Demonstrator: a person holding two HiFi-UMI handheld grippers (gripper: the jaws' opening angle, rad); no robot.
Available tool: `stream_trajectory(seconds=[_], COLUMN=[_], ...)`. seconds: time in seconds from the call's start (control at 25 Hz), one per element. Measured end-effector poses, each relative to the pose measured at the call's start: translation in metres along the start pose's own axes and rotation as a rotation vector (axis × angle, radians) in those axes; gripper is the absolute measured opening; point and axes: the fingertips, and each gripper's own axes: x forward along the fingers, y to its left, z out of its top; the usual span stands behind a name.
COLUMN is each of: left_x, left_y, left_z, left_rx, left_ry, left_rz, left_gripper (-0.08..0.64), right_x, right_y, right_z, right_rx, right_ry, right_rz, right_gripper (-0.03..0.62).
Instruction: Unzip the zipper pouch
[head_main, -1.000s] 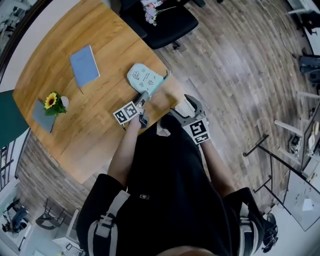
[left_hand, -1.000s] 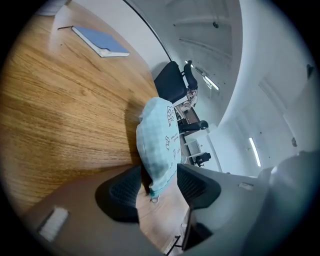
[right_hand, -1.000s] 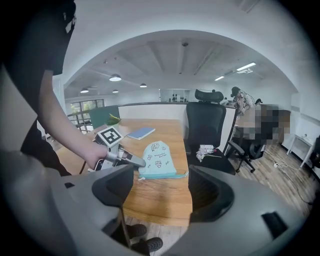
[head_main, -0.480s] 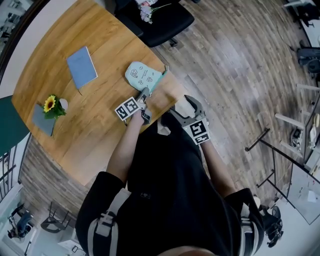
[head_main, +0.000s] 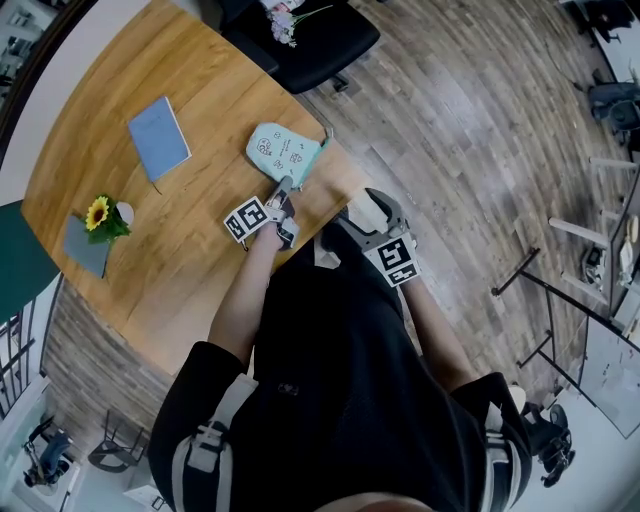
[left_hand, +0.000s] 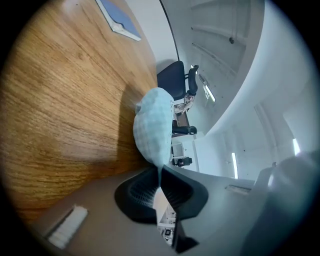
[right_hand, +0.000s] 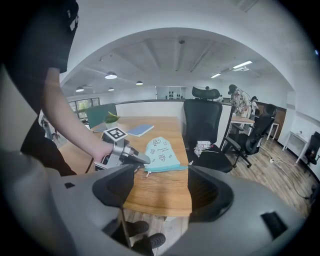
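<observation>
- Zipper pouch (head_main: 285, 150): pale teal with small printed figures. It lies on the wooden table (head_main: 130, 70) close to the edge that faces the black office chair (head_main: 325, 45). Rounded end points into the table; the straight, darker teal edge lies toward the person.
- Left gripper (head_main: 284, 188): reaches in from the person's side and meets the pouch at one end of the straight edge.
- Left gripper view: jaws have just closed and stand together. The pouch (left_hand: 152, 127) narrows to a thin fold that runs into the seam between them, so the left gripper (left_hand: 159, 172) has the fabric pinched. The pouch body rises from the jaws, with its shadow on the table (left_hand: 60, 100).
- Right gripper view: the left gripper (right_hand: 144, 161) sits at the near left corner of the pouch (right_hand: 161, 155). A small tab lies on the wood just below that corner.
- Right gripper (head_main: 362, 215): off the table edge, near the person's body, well apart from the pouch. Its own view shows the right gripper (right_hand: 160, 185) with jaws spread wide and nothing between them; table edge and floor show through the gap.
- Blue notebook (head_main: 158, 132): flat on the table, well apart from the pouch.
- Sunflower (head_main: 98, 211): near the table's far rim, past the notebook.
</observation>
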Motion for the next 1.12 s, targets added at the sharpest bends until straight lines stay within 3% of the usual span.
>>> stream_trajectory(seconds=[0.56, 0.76, 0.96, 1.12], left_x=[-0.017, -0.03, -0.037, -0.042], left_y=[-0.08, -0.092, -0.101, -0.104], left_z=[0.024, 0.029, 0.03, 0.03], left_rx=[-0.055, -0.085, -0.06, -0.107], left_ry=[-0.065, -0.109, -0.129, -0.182], left_rz=[-0.24, -0.232, -0.269, -0.268], left_gripper=[0.006, 0.006, 0.006, 0.006], right_x=[0.005, 0.001, 0.001, 0.0], right_y=[0.02, 0.015, 0.015, 0.012], right_z=[0.023, 0.034, 0.039, 0.039], right_rx=[-0.038, -0.064, -0.093, -0.115], right_ry=[-0.033, -0.072, -0.075, -0.081], right_rz=[0.06, 0.049, 0.077, 0.093], right_gripper=[0.324, 0.251, 0.247, 0.233])
